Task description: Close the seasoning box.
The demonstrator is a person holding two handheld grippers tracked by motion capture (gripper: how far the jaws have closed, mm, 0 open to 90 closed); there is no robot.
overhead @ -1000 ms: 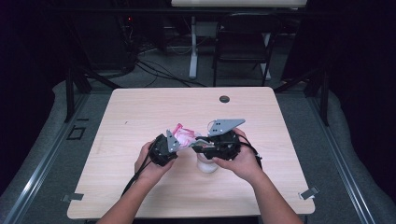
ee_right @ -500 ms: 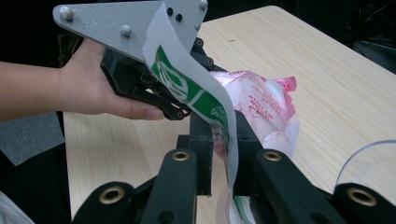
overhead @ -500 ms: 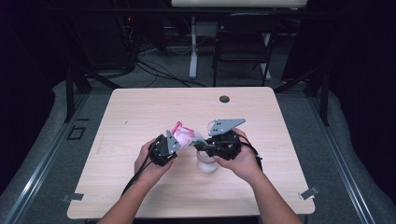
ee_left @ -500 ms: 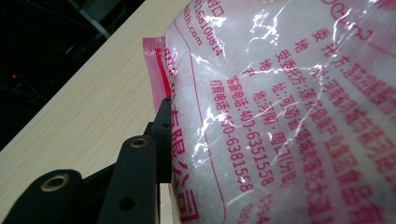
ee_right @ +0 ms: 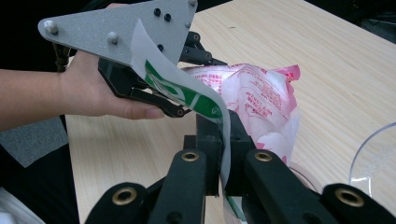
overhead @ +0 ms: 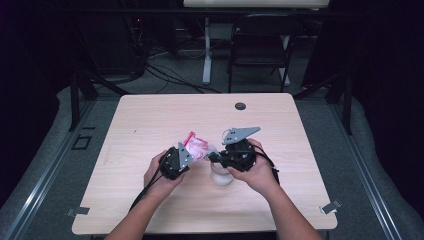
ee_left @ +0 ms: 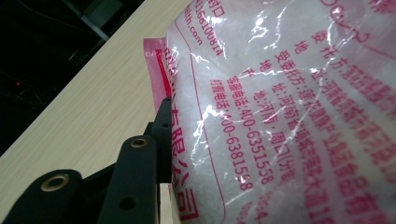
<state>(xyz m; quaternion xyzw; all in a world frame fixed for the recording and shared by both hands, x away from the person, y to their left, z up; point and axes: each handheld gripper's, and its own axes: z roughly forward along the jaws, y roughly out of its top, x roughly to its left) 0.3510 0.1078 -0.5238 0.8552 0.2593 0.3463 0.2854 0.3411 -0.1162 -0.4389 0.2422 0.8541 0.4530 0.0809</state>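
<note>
The soft, crinkly pink-printed plastic bag (overhead: 196, 147) is pinched by the left claw (overhead: 186, 154); its green-and-white strip (ee_right: 187, 95) is clamped by the right claw (ee_right: 223, 140); edges are judged the best hold.

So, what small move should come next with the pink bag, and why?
Probably tip the pink bag slowly over the clear cup. The left gripper is shut on it, the right gripper pinches its white-green strip, and the cup stands just below them, so pouring looks near.

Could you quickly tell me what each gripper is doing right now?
Left gripper: shut on the pink bag.
Right gripper: shut on the bag's torn strip.
</note>
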